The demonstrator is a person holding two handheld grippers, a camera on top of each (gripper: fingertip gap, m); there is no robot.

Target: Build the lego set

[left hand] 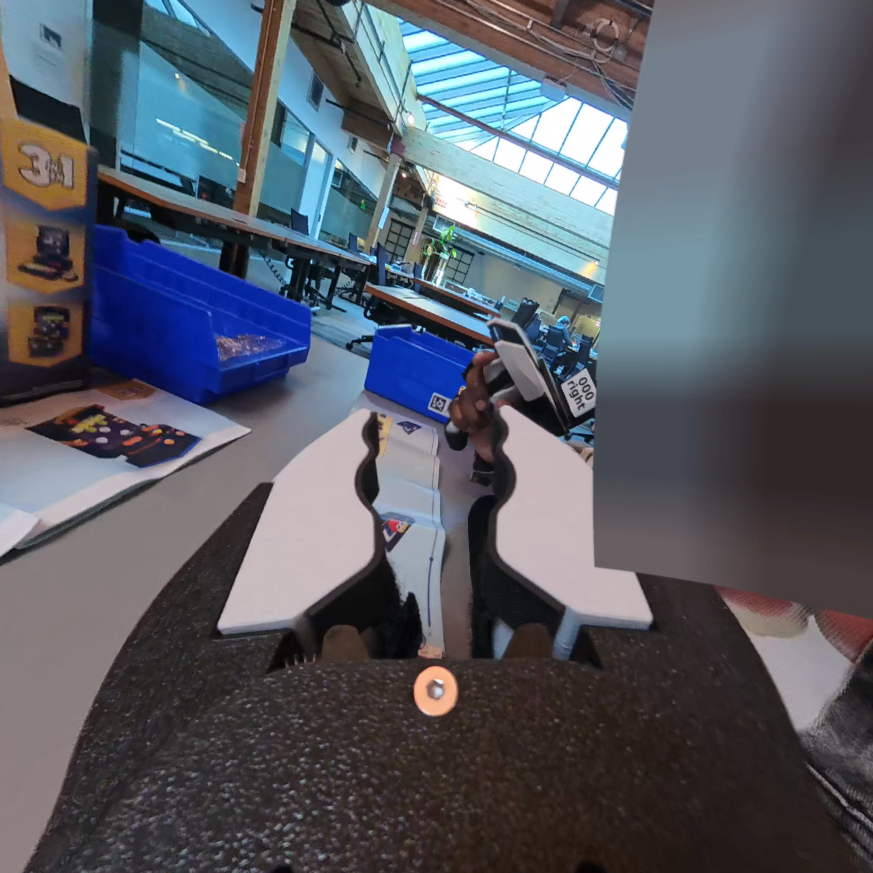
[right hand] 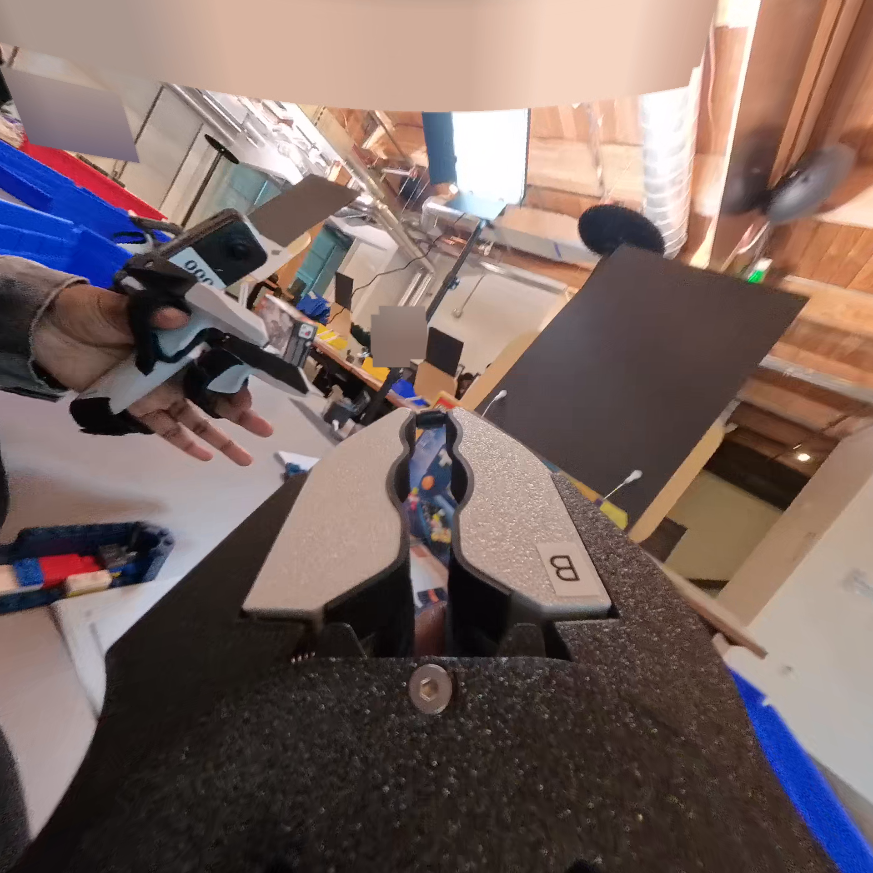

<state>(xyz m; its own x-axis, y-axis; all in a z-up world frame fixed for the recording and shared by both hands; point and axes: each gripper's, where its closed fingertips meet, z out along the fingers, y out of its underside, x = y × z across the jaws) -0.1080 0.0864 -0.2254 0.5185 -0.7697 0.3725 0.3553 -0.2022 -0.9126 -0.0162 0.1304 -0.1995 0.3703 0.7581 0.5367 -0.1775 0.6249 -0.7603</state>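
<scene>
A big open workshop with timber posts and skylights stretches behind a grey table (left hand: 293,415) that fills the lower left of the left wrist view. On it, at the left edge of that view, stands a printed carton (left hand: 45,255), with an open booklet (left hand: 108,449) lying flat in front of it and a large blue bin (left hand: 189,316) just to its right. A smaller blue bin (left hand: 415,373) sits near the middle of the frame.

The left gripper (left hand: 437,425) hangs low over the table, its two white fingers (left hand: 326,510) spread apart with nothing between them. Through the gap shows a folded paper strip (left hand: 411,477) lying on the table, its long axis running away from the camera toward the smaller bin. In the right wrist view the same gripper appears at the upper left, the hand (right hand: 94,349) carrying it open with fingers splayed.

The right gripper (right hand: 431,420), in the centre of its own view, has its grey fingers (right hand: 349,515) drawn nearly together and pinches a small black piece (right hand: 430,418) at the very tips. The piece lies crosswise, its long axis spanning from one tip to the other. Below it a colourful printed sheet (right hand: 432,477) shows through the slot, and a dark board (right hand: 633,368) leans at the right. A tray of small coloured bricks (right hand: 80,562) sits at the lower left.
</scene>
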